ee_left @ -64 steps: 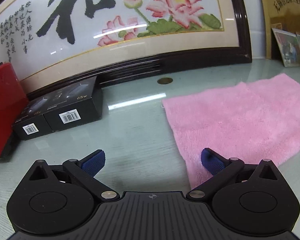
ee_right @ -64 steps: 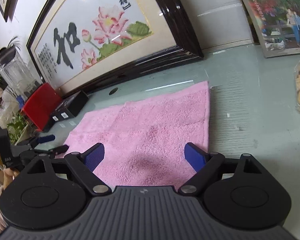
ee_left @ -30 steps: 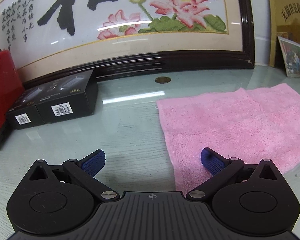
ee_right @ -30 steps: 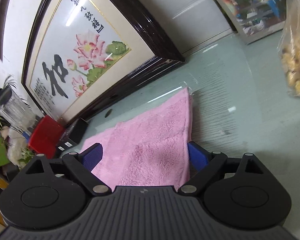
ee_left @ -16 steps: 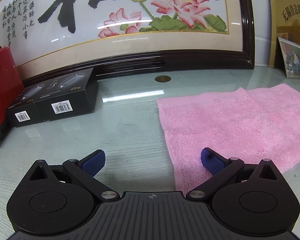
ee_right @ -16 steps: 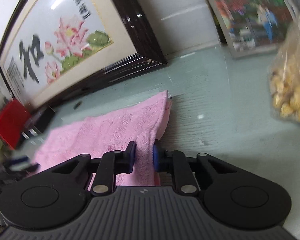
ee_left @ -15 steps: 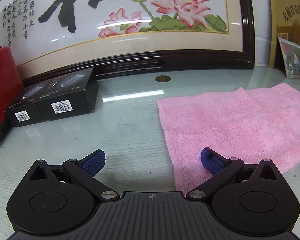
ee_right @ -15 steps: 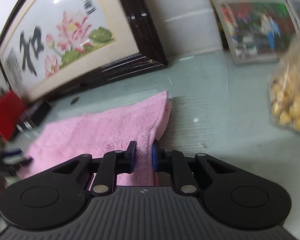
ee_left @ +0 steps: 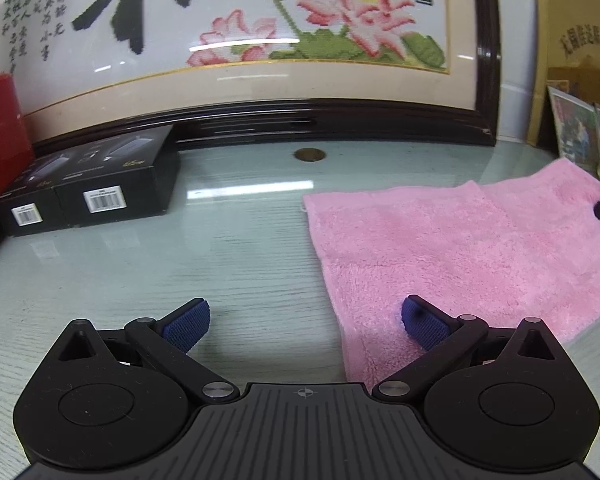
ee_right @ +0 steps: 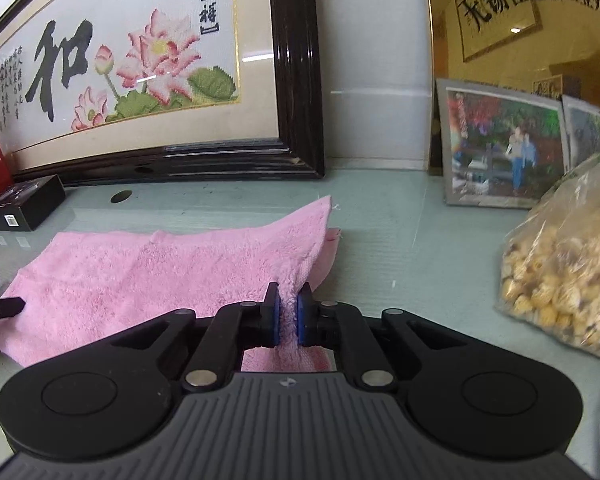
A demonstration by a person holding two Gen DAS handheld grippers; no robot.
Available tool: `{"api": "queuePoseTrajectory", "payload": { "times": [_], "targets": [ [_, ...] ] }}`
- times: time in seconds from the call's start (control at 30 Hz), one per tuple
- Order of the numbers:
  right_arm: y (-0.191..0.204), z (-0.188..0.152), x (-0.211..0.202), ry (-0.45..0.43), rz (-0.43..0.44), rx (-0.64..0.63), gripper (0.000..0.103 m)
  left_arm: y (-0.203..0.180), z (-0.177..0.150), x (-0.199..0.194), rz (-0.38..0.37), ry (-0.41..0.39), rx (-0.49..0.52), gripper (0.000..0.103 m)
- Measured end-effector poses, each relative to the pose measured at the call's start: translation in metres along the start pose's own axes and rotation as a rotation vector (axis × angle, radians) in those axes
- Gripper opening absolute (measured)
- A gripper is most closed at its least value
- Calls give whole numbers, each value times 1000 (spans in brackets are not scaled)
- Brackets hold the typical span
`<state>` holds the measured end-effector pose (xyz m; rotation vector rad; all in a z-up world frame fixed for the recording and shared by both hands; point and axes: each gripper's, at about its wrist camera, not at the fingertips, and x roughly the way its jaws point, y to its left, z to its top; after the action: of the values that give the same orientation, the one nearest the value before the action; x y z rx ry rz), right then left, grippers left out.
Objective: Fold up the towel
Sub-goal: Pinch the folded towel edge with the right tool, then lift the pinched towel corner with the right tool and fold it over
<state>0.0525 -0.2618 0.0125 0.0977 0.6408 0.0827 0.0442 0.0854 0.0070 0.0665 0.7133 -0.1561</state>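
Right tongs (ee_right: 287,316): jaws have just been closing, now clenched on the pink towel (ee_right: 172,272). Blue pads (ee_right: 275,320) pinch a ridge of its right-hand edge, low centre of the right wrist view. From the pinch the cloth rises into a raised fold toward the far corner, with a second layer showing under that edge.

Towel otherwise lies spread on the glass-topped counter (ee_right: 400,248), running from frame centre to the left edge. In the left wrist view it fills the right half of the frame (ee_left: 460,248), flat, its near left corner lying between the fingers.

Left tongs (ee_left: 306,326): released, jaws wide apart, bottom centre of the frame. Left pad over bare counter (ee_left: 220,264); right pad (ee_left: 420,322) over the towel's near left corner. Contact with the cloth cannot be told.

Surroundings: framed lotus embroidery (ee_left: 260,32) leaning along the back, two black boxes (ee_left: 92,188) at mid left, a red object (ee_left: 0,132) at the left edge. In the right wrist view, a framed photo (ee_right: 504,148) at upper right and a clear bag of yellowish pieces (ee_right: 568,276) at the right edge, well apart from the towel.
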Motion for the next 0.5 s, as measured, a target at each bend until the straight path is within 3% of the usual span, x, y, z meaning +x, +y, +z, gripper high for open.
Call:
{"api": "queuePoseTrajectory", "payload": {
  "times": [0.13, 0.23, 0.33, 0.5],
  "targets": [
    [8, 12, -12, -11, 31, 3, 8, 2, 4, -1, 17, 2, 5, 103],
    [25, 19, -19, -14, 66, -15, 8, 7, 6, -5, 96, -16, -4, 103],
    [50, 28, -20, -5, 125, -21, 8, 22, 9, -9, 184, -18, -50, 103],
    [87, 39, -9, 22, 232, -5, 8, 49, 12, -9, 216, 32, -169, 103]
  ]
}}
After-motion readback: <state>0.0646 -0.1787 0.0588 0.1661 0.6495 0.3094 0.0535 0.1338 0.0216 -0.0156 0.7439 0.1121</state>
